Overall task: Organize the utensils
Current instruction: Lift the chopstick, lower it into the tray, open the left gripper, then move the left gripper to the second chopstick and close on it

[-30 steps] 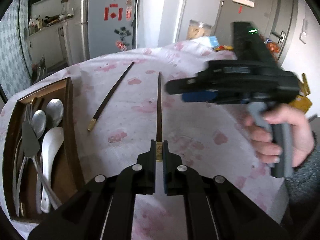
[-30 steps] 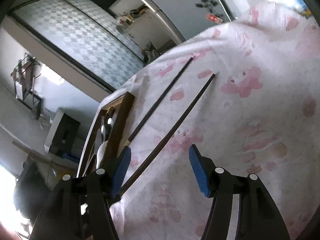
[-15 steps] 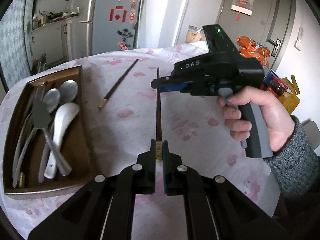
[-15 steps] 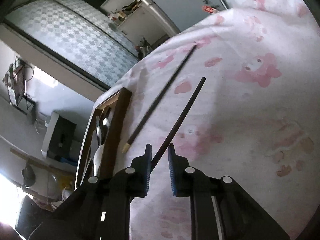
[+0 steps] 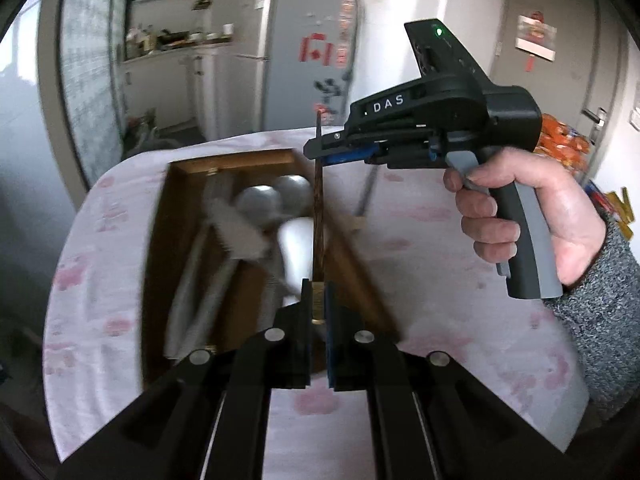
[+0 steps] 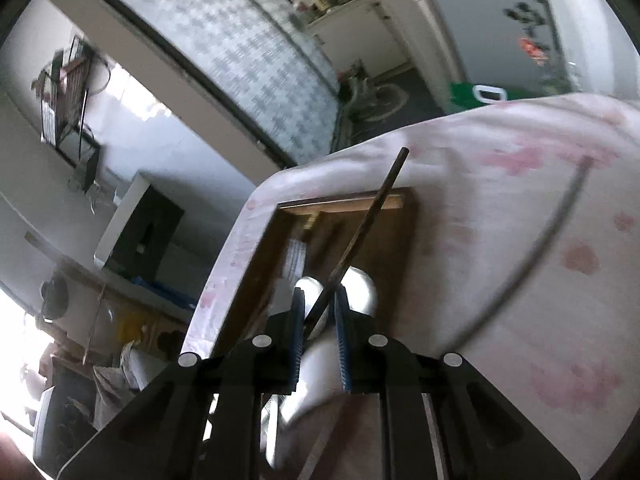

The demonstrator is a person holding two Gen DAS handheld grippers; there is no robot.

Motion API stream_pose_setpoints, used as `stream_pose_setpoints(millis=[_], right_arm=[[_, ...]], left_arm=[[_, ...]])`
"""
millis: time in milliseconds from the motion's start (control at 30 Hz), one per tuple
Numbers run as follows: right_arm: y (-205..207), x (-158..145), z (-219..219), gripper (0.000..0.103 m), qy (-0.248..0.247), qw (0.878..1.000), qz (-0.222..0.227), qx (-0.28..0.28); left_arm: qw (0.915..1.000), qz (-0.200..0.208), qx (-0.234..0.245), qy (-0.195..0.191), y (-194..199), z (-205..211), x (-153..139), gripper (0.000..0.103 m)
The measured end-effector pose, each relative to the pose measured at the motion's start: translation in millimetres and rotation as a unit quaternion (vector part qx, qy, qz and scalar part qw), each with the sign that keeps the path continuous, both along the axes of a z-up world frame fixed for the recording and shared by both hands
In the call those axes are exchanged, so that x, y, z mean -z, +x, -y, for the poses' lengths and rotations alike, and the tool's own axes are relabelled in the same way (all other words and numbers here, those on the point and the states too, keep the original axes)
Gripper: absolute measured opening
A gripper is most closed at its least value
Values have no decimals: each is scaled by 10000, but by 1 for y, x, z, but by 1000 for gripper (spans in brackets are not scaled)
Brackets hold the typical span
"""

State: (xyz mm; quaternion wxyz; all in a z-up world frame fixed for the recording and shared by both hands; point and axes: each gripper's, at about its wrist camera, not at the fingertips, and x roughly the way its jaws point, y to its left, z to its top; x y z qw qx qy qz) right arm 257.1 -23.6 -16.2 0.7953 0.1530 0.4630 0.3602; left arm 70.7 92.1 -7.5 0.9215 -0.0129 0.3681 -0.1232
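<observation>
My left gripper is shut on the gold-capped butt end of a dark wooden chopstick. My right gripper is shut on the same chopstick further along, near its thin end; the right gripper also shows in the left wrist view. Both hold the chopstick in the air above the wooden utensil tray, which holds metal spoons, a white ceramic spoon and other utensils. A second chopstick lies on the tablecloth right of the tray.
The round table carries a white cloth with pink prints. The tray sits near the table's left edge. A fridge and a kitchen counter stand beyond the table. Snack bags lie at the far right.
My right gripper closed on the chopstick's thin end. Both grippers lifted the chopstick off the cloth and carried it left, over the tray.
</observation>
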Motion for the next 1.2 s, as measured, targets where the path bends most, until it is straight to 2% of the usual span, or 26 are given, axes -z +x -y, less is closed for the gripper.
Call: stream_pose_setpoints(millis=[167, 300, 400, 433, 500, 567, 600, 800, 967, 1033, 1200], right_arm=[[14, 13, -45, 15, -176, 9996, -92, -190], [17, 21, -59, 15, -291, 9992, -144, -220], [15, 23, -62, 18, -346, 9989, -220, -214], [14, 22, -60, 23, -331, 9989, -245, -205], [10, 17, -55, 47, -237, 9992, -229, -208], [3, 9, -44, 50, -182, 9995, -143, -215], [2, 5, -40, 50, -159, 9996, -109, -212], [-12, -23, 36, 50, -32, 9992, 349, 214], [-22, -16, 113, 50, 22, 9962, 425, 766], [-25, -9, 138, 50, 110, 9949, 381, 929], [-19, 10, 183, 50, 313, 9916, 222, 1234]], left_arm=[[9994, -207, -259, -21, 10, -32, 12, 7], [9989, -366, -286, -23, 15, -40, 21, 7], [9986, -417, -285, 140, 14, -39, 24, 9], [9983, -382, -374, 212, 13, -39, 23, 12], [9979, -254, -532, 268, 9, -41, 17, 43], [9976, -150, -621, 251, 6, -44, 9, 52], [9978, -116, -614, 240, 5, -43, 4, 52], [9997, -20, -173, 151, 20, -10, -10, 57], [9988, -191, 449, 48, 63, 47, -5, 59], [9973, -321, 610, 261, 88, 77, 0, 59], [9934, -607, 733, 647, 133, 120, 17, 59]])
